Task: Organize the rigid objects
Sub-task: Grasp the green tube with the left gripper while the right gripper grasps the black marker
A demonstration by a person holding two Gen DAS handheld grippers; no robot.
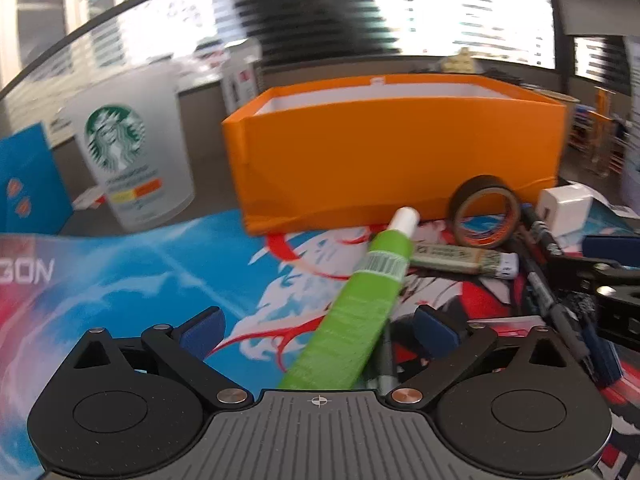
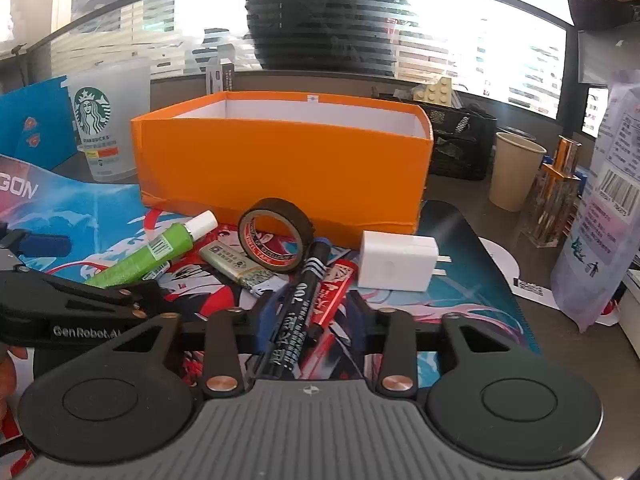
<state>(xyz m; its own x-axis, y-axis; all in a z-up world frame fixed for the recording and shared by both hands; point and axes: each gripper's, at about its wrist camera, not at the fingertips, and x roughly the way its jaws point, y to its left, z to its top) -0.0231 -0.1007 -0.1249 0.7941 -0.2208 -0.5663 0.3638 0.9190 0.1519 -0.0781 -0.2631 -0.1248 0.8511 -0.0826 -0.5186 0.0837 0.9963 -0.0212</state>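
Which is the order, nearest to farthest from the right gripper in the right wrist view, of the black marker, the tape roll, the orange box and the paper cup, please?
1. Black marker, lying between the right gripper fingers.
2. Tape roll, just ahead, standing on edge.
3. Orange box, behind the tape.
4. Paper cup, far right, beyond the mat.

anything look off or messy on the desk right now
Yes. The orange box shows no contents above its rim, while the tape roll, green tube, black marker, white charger and a small eraser lie piled crisscross on the mat in front. The box's lower front edge looks dented.
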